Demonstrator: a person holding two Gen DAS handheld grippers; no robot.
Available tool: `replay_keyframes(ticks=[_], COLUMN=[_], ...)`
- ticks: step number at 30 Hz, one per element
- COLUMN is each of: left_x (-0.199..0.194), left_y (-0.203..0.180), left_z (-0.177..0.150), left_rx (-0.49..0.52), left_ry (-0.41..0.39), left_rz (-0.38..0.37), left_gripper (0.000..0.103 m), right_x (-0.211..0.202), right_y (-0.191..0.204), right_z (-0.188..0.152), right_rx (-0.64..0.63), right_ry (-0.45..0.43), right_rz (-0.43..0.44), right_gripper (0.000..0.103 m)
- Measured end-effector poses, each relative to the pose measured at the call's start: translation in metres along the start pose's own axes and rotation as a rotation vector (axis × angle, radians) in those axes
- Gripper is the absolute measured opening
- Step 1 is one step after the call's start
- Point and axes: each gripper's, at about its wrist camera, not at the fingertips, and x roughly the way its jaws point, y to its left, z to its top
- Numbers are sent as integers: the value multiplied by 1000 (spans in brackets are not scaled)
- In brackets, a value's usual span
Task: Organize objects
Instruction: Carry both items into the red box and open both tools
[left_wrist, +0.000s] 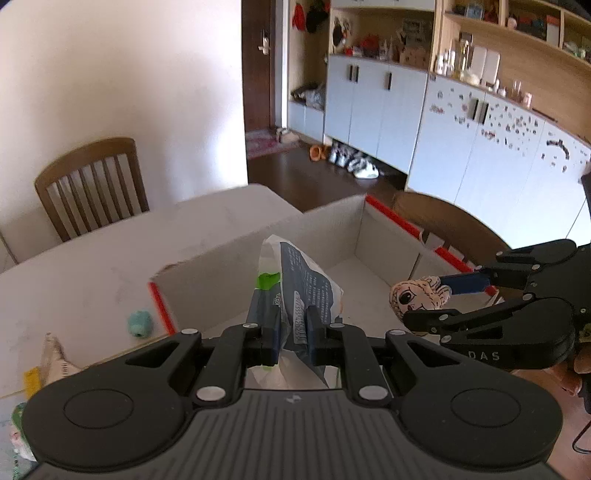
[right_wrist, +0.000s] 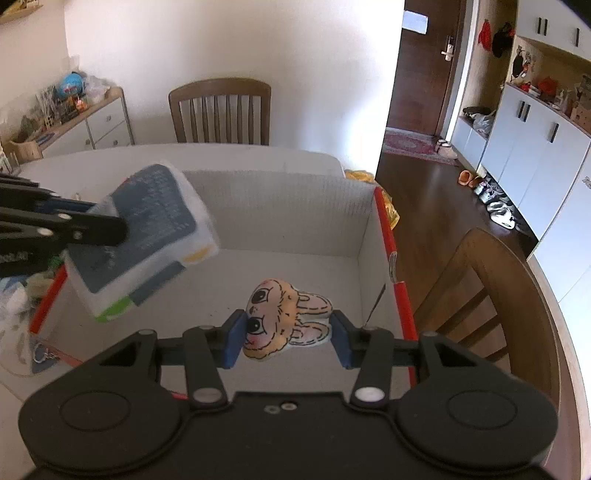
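Gripping a crinkly tissue pack (left_wrist: 295, 288), a flat bunny cushion (right_wrist: 284, 314), above cardboard box (right_wrist: 280, 206).

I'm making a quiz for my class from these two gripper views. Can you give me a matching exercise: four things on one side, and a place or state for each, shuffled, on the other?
Things:
1. tissue pack
2. bunny toy
3. cardboard box
4. teal toy

Places or states:
A. lies on the table outside the box
B. pinched in the left gripper
C. open, with red tape on its edges
D. held between the pads of the right gripper

Pairs: 1-B, 2-D, 3-C, 4-A
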Motion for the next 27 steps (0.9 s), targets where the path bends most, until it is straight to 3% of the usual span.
replay_keyframes(ticks=[16,27], left_x=[79,97], left_y=[-12,-12], left_z=[7,3], left_rx=[32,34], left_ry=[217,301], left_rz=[12,25], left_gripper=[13,13], right_x=[53,71], right_y=[-5,-1], right_z=[11,18], right_rx=[-79,-99], right_ry=[176,264], right_rz=[61,65], right_gripper=[47,49])
